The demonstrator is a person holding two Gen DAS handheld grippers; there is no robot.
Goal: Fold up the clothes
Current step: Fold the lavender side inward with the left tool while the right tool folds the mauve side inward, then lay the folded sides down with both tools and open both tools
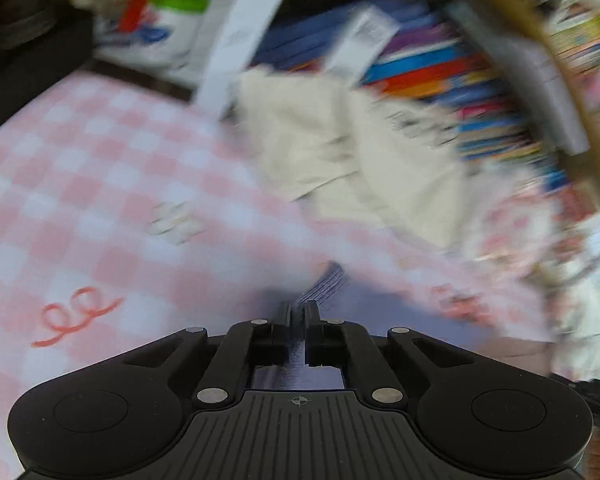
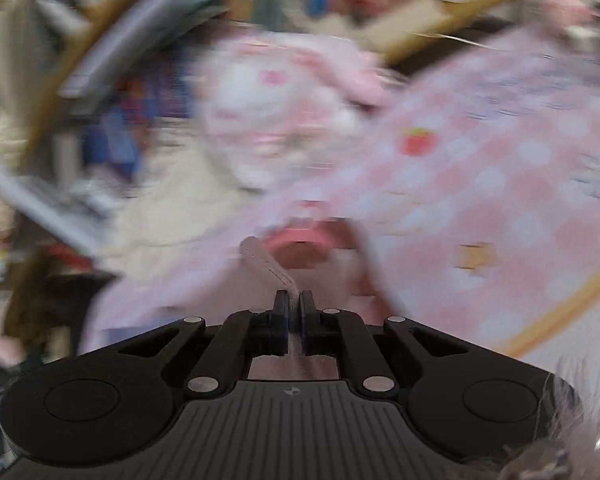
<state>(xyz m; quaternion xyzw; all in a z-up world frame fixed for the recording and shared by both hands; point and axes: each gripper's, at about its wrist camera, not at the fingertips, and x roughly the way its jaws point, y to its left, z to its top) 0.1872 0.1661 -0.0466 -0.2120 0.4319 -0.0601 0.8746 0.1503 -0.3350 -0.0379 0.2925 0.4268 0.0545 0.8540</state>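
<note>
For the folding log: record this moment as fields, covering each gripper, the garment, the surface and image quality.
left gripper: shut on pink garment, at a ribbed hem
right gripper: shut on pink garment, at a stitched edge
pink garment: checked, with a strawberry print
cream cloth: crumpled beyond the garment
surface: cannot tell, covered
image quality: both views motion-blurred

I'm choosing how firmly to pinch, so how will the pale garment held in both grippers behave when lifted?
Probably floppy: the pale garment bunches and drapes ahead of the left gripper rather than holding shape. It looks thin and light, since the right gripper holds just a narrow hem edge. The ribbed edge may resist slipping, though blur limits certainty.
</note>
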